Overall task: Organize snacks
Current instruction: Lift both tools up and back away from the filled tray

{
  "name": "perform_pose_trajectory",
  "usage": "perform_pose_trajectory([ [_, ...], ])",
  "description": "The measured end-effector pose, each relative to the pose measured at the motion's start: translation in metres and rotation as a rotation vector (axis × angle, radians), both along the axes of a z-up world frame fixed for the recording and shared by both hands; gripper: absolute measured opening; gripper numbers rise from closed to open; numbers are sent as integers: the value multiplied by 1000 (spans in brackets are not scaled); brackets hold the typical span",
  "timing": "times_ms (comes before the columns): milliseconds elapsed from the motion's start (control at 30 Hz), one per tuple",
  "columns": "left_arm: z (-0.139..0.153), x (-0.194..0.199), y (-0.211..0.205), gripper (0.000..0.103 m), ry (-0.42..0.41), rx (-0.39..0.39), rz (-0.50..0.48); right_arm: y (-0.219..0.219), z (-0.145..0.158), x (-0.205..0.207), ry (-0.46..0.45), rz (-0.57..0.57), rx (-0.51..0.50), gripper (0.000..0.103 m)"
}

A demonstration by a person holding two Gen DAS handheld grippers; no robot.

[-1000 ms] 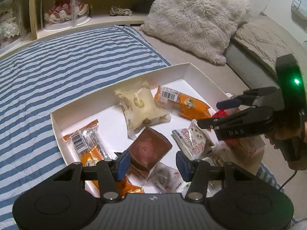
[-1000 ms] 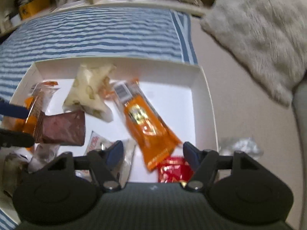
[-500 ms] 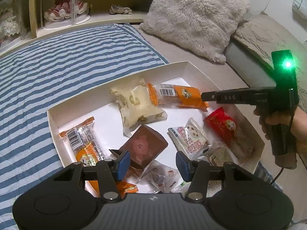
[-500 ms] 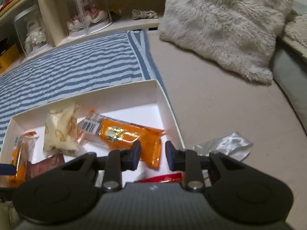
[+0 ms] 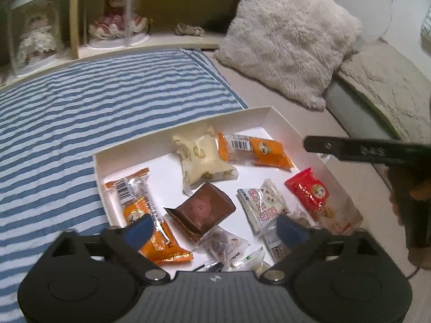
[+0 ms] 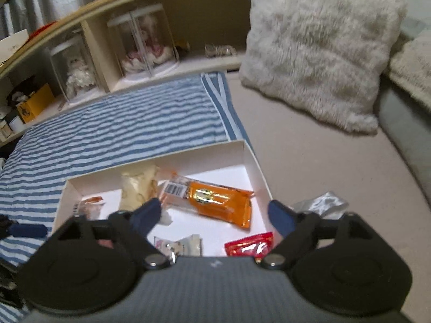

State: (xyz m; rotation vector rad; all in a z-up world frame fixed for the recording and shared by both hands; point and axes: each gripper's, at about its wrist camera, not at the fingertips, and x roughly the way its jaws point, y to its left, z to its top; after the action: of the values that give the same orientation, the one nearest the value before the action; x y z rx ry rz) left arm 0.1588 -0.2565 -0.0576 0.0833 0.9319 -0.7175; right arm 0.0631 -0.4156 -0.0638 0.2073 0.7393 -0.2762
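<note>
Both grippers, left [image 5: 212, 228] & right [image 6: 214, 212], hover w/ jaws apart, empty, over white box [image 5: 269, 114] near edge. Inside box: orange pkt [image 6: 218, 202] by far wall, red pkt [image 5: 308, 192] at right wall, brown pkt [image 5: 204, 210] mid-box.

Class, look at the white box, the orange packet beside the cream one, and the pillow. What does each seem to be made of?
White box: likely matte cardboard; thin, stiff, folded walls. Orange packet: glossy plastic film; it shines and has a clear crimped end. Pillow: shaggy fabric, probably fake fur; long soft tufts.
</note>
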Motion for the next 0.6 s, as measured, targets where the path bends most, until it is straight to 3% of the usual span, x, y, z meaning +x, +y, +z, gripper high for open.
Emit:
perform_pose_trajectory([
  [100, 11, -7, 10, 103, 15, -24, 36, 12, 10, -18, -23, 3, -5, 102],
  [400, 47, -47, 33, 103, -78, -34, 122, 40, 33, -73, -47, 33, -67, 102],
  [600, 66, -78, 49, 103, -125, -50, 173, 48, 47, -109, -101, 51, -30, 102],
])
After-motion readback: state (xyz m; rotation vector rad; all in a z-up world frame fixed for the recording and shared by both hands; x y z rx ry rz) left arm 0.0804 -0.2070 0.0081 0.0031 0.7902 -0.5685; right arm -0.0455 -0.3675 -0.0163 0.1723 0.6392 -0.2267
